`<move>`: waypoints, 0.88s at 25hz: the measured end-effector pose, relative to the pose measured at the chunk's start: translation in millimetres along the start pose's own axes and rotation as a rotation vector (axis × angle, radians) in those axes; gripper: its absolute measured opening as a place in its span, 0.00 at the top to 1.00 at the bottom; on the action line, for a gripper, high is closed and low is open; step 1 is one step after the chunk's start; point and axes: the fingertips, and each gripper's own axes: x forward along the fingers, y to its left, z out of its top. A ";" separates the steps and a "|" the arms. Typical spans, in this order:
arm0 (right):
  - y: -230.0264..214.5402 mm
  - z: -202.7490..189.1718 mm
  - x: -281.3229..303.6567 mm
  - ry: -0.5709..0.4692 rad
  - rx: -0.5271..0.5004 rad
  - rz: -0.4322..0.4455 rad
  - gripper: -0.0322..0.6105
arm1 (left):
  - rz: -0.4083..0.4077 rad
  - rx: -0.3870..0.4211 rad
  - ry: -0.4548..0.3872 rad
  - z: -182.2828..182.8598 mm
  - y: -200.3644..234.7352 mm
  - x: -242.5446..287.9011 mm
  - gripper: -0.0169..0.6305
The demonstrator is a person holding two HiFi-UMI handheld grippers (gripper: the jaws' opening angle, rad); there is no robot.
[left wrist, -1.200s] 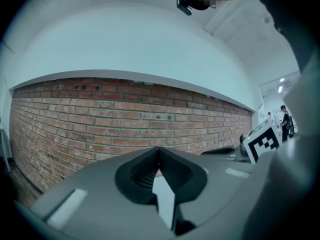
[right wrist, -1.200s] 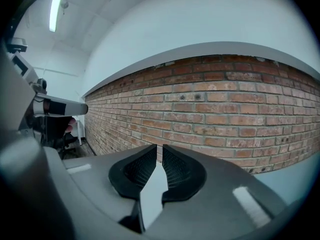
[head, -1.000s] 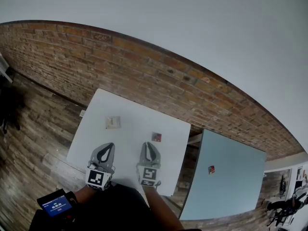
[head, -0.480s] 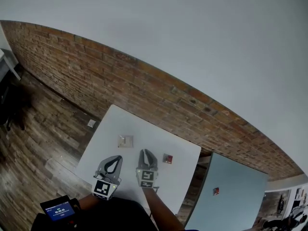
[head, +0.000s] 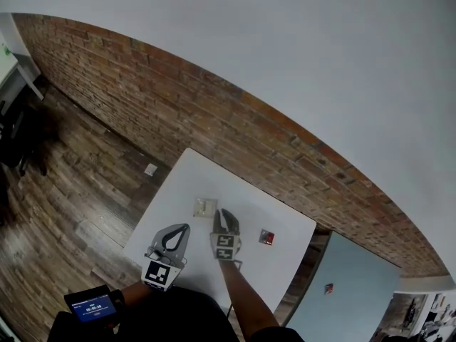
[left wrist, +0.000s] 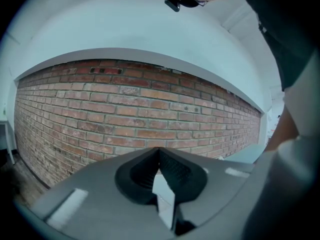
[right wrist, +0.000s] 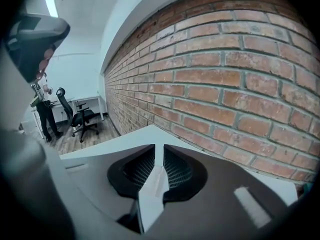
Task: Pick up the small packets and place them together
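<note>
Since the earlier frames the right gripper (head: 226,216) has gone from the near edge of the white table (head: 239,180) further in over the top, dropping its nose as it goes; a second ago it sat close in front of the red packet (head: 266,238), now it stands beside the pale packet (head: 205,206). The left gripper (head: 184,228) has shifted less and hangs back nearer the near-left edge. Right jaws: they have just been opening and now stand a narrow slit apart, nothing between them in the right gripper view (right wrist: 162,149), only table top and brick wall ahead. Left jaws: tips together, empty, in the left gripper view (left wrist: 159,150). Both packets lie flat on the table, well apart from each other, with the right gripper between them. Deciding relation: the pale packet lies just to the far left of the right gripper's tips, apart from them, not touching; the red one lies to its right. The right gripper is the nearer to the pale packet. The packet reads roughly square, so no long axis can be made out. Judgement: the slit looks tight for a pick and probably has to widen further.
</note>
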 end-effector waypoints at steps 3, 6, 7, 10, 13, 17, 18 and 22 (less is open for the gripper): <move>2.8 -6.4 15.4 0.019 0.027 0.017 0.88 | 0.003 -0.010 -0.008 1.7 7.0 2.0 0.97; -1.6 -23.8 33.1 0.069 0.013 0.019 0.88 | 0.015 -0.032 0.007 -5.7 17.7 1.2 0.97; -1.9 -27.6 38.2 0.080 0.021 0.023 0.87 | 0.018 -0.032 0.013 -8.4 21.8 0.5 0.97; -3.9 -42.1 51.3 0.103 0.018 0.042 0.81 | 0.024 0.013 0.021 -12.3 32.1 -3.4 0.97; -9.5 -55.2 59.0 0.132 0.018 0.040 0.82 | 0.032 0.016 0.042 -19.7 36.6 -7.2 0.97; -12.6 -67.1 65.3 0.167 0.030 0.040 0.82 | 0.045 -0.015 0.062 -27.3 41.6 -8.0 0.97; -12.3 -68.1 66.5 0.168 0.030 0.042 0.82 | 0.043 -0.013 0.061 -27.4 42.1 -7.6 0.97; -11.8 -74.5 72.9 0.187 0.043 0.044 0.82 | 0.039 -0.007 0.070 -32.1 43.9 -8.8 0.97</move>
